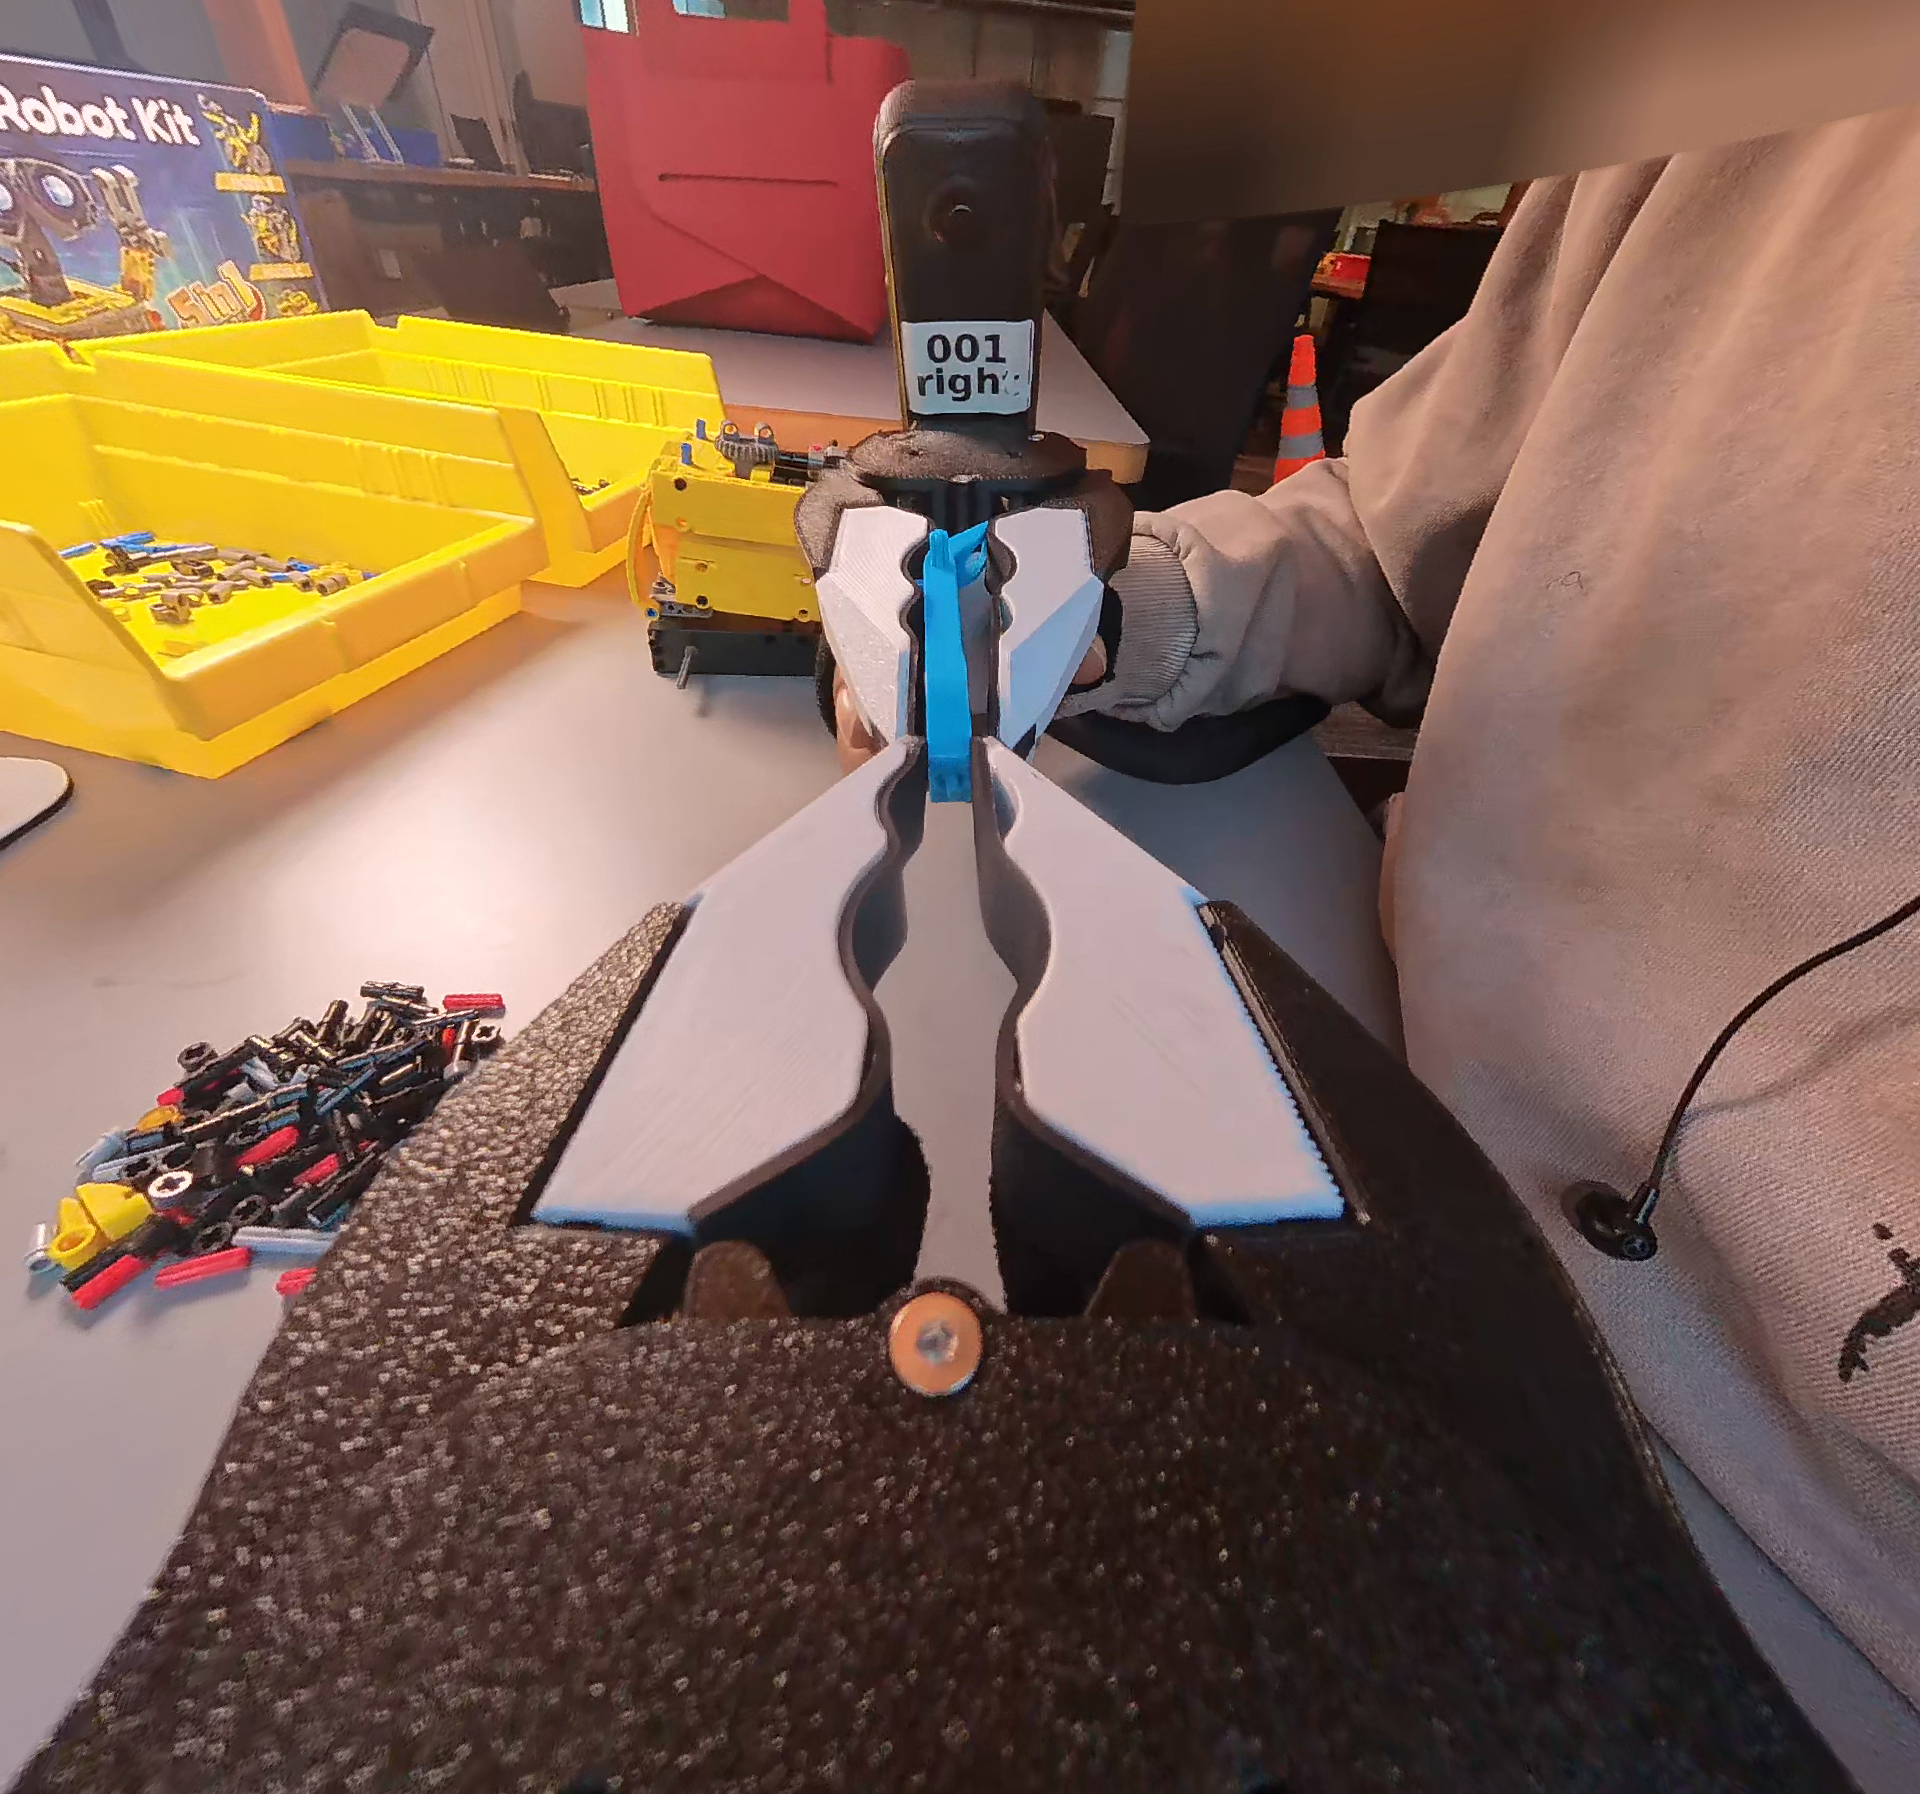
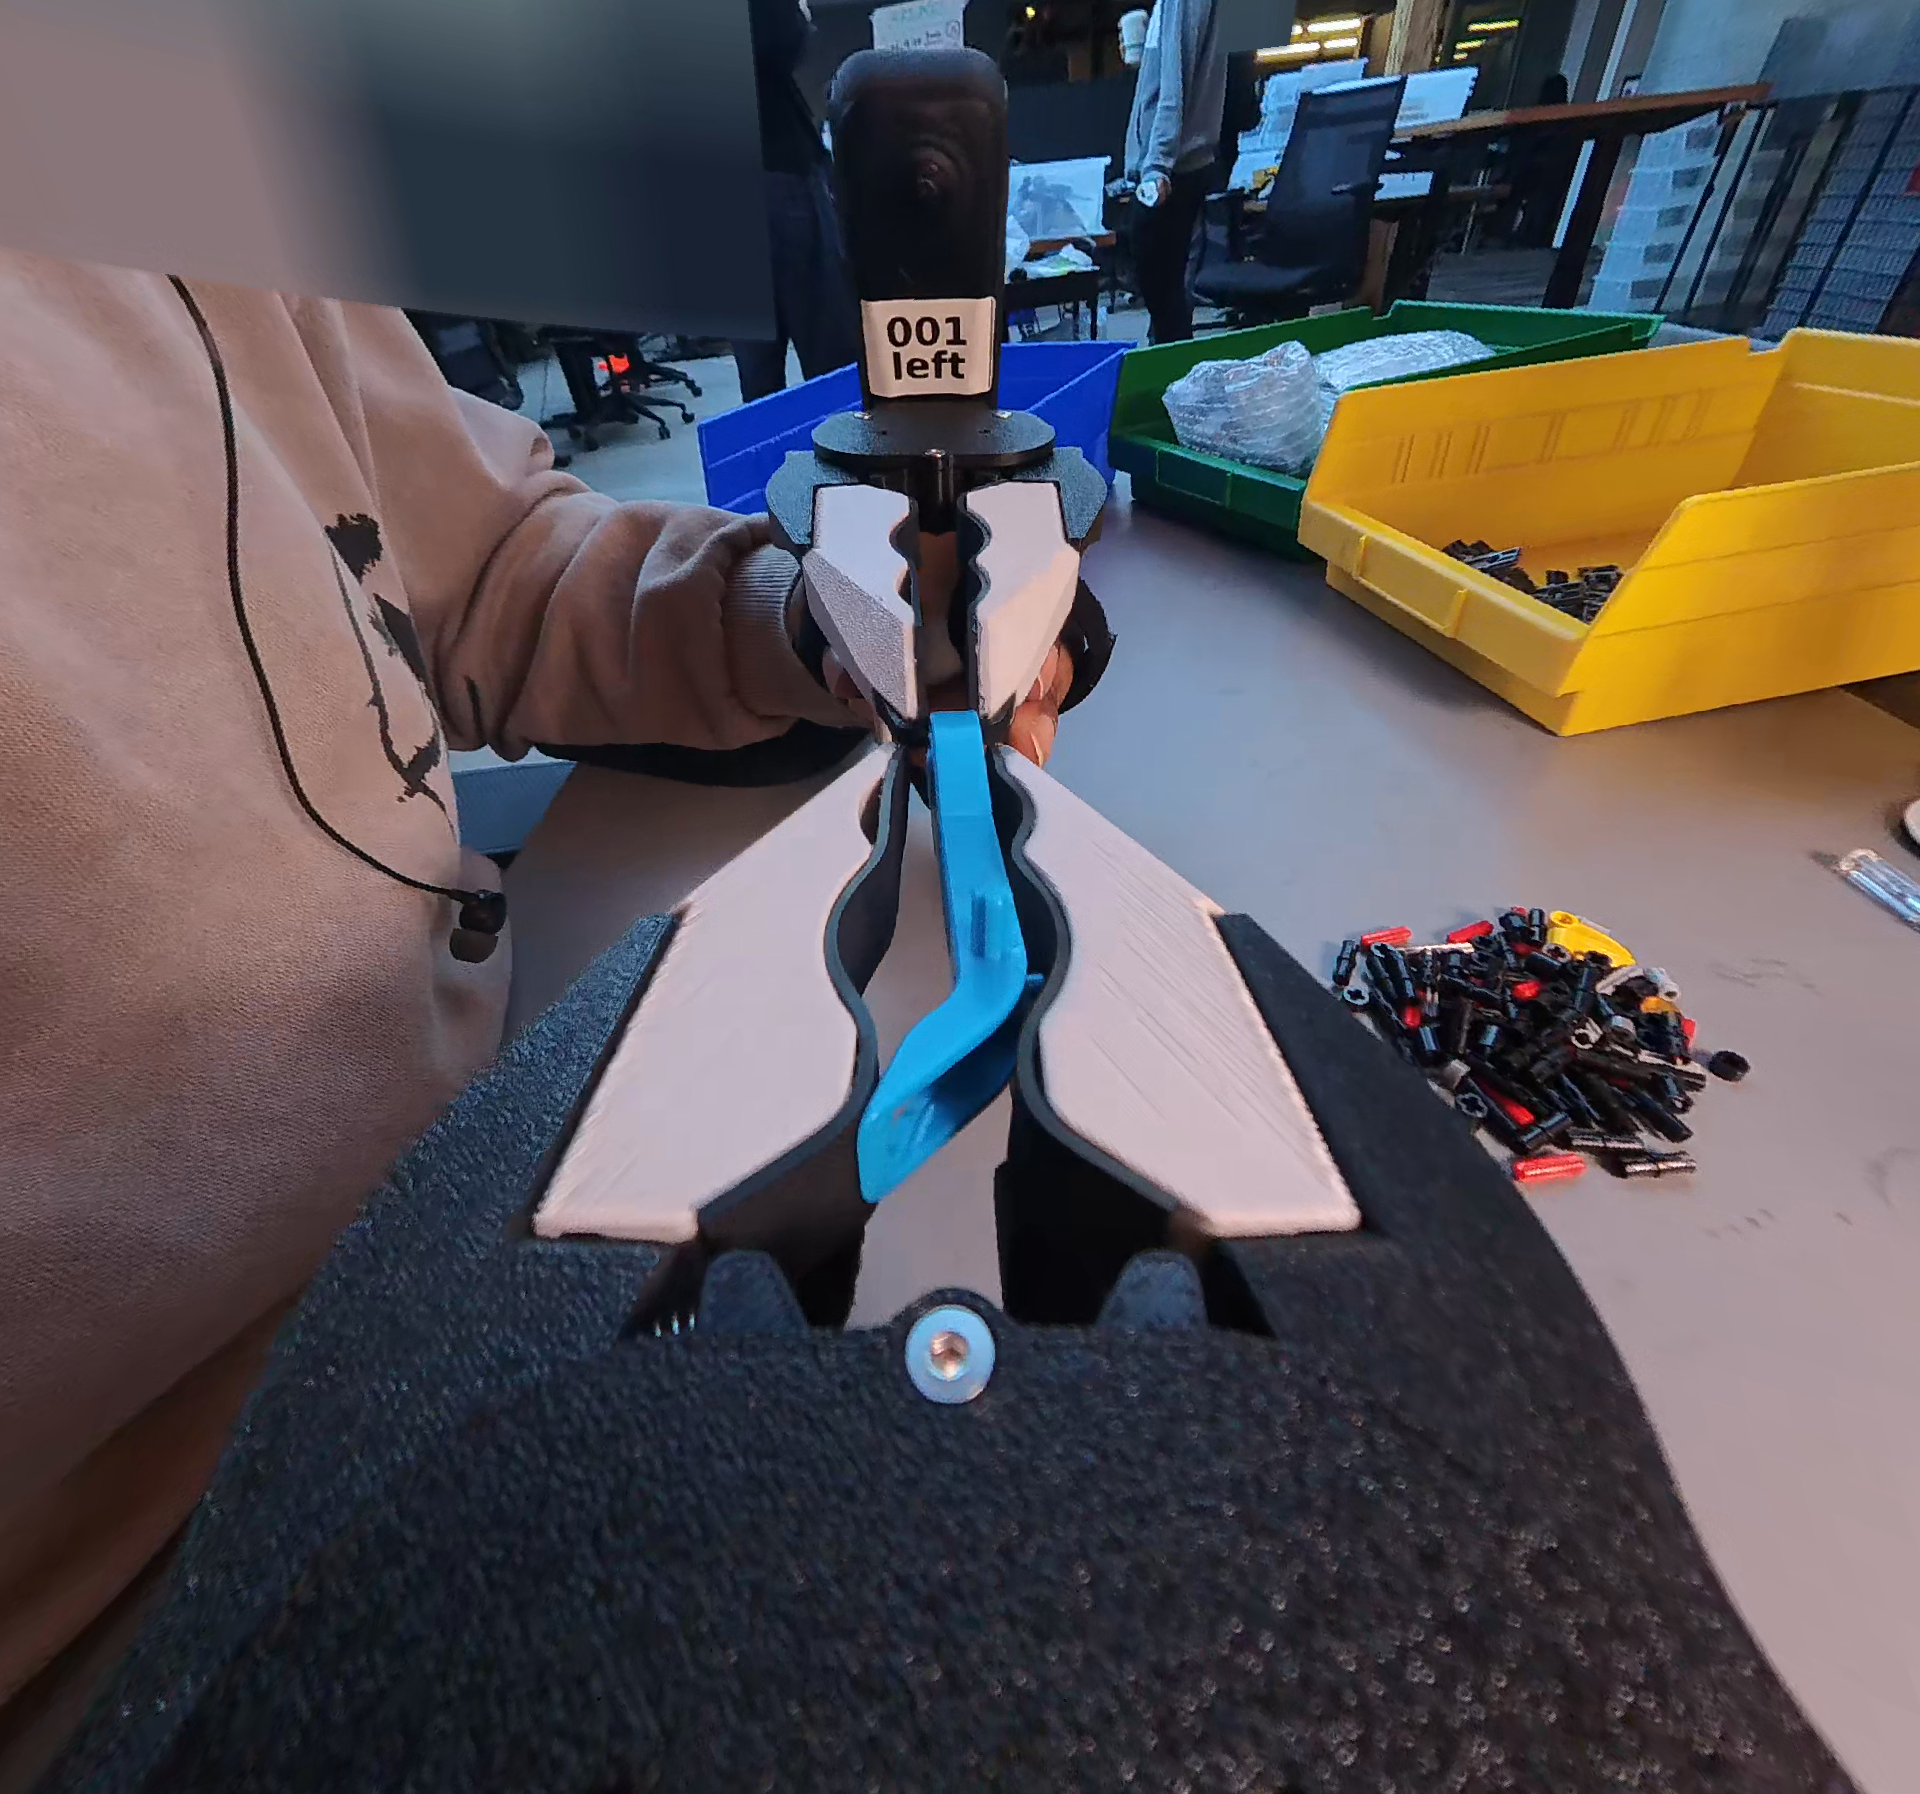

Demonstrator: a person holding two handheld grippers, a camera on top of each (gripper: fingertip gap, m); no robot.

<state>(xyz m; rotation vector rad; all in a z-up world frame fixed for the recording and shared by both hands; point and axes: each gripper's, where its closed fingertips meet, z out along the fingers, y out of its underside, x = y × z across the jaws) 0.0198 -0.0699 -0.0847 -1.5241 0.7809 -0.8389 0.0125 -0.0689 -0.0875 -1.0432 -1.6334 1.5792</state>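
Jaws of both grippers met tip to tip above the grey worktop [image 1: 436,840], each pair drawn narrow around the same blue plastic piece [image 2: 961,923]. In the right wrist view the right gripper [image 2: 951,757] clamped the long bent blue piece between its white fingers [image 2: 1132,1006], the wider curved end lying back toward the camera and the narrow end reaching the left gripper's tips. In the left wrist view the left gripper [image 1: 948,768] pinched the small blocky end of that piece, whose strip ran up between the opposite fingers.

A person in a beige sweatshirt [image 1: 1662,705] held both tools, a gloved hand [image 1: 1132,643] behind the far one. A loose heap of small black and red connector pins [image 1: 270,1110] lay on the worktop, apart from either gripper. Yellow bins [image 1: 260,518] stood beyond, one holding grey and blue parts, with a yellow block model [image 1: 717,549] beside them and a red bag [image 1: 738,155] farther back. A green bin [image 2: 1226,466] and a blue bin [image 2: 769,435] showed in the right wrist view.
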